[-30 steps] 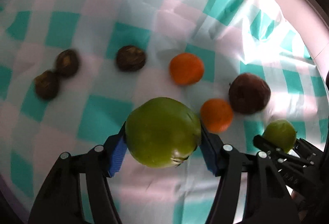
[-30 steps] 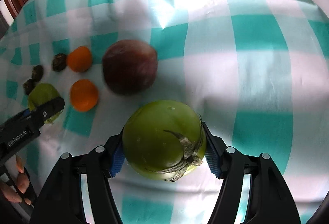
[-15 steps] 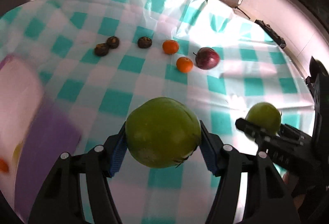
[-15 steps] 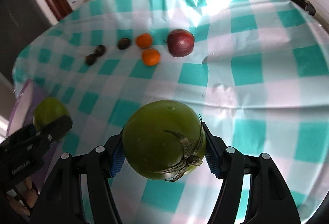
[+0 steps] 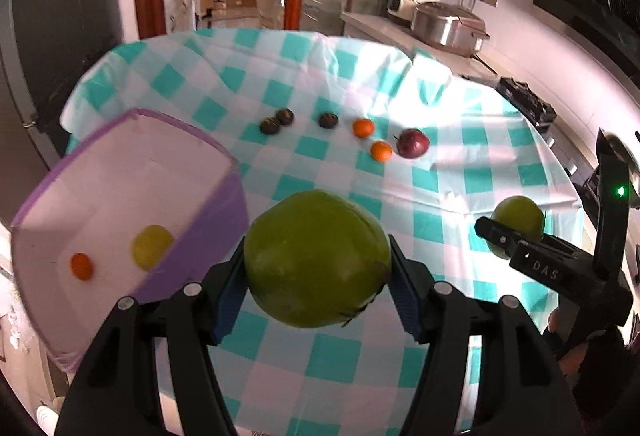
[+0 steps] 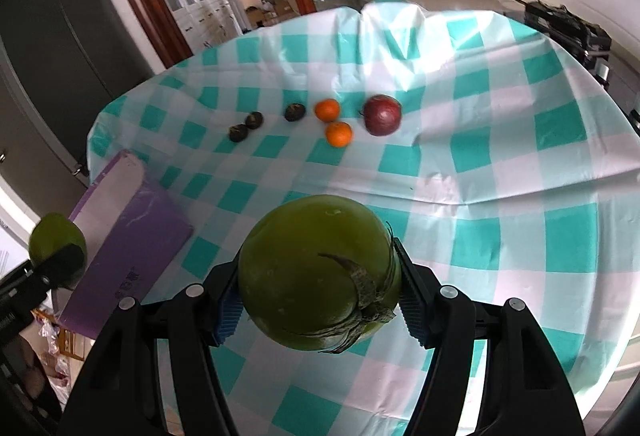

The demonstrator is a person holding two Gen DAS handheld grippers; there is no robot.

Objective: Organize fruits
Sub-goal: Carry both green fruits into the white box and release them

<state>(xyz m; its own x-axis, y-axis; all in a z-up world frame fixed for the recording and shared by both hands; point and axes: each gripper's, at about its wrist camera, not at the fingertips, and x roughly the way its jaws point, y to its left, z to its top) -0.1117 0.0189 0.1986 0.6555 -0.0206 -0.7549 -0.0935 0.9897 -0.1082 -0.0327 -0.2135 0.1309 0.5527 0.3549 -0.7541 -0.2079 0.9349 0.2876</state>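
Green fruits are being gripped, one clamped in the left gripper [image 5: 318,264] above the purple bin's [image 5: 224,196] rim, another [image 6: 320,272] in the right gripper [image 6: 318,276] over the checkered tablecloth's [image 6: 500,164] near edge.

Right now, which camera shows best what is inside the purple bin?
The left wrist view: it looks down into the bin, showing a yellow fruit and a small orange one on its white floor. The right wrist view shows only the bin's outer purple wall and rim, nothing inside.
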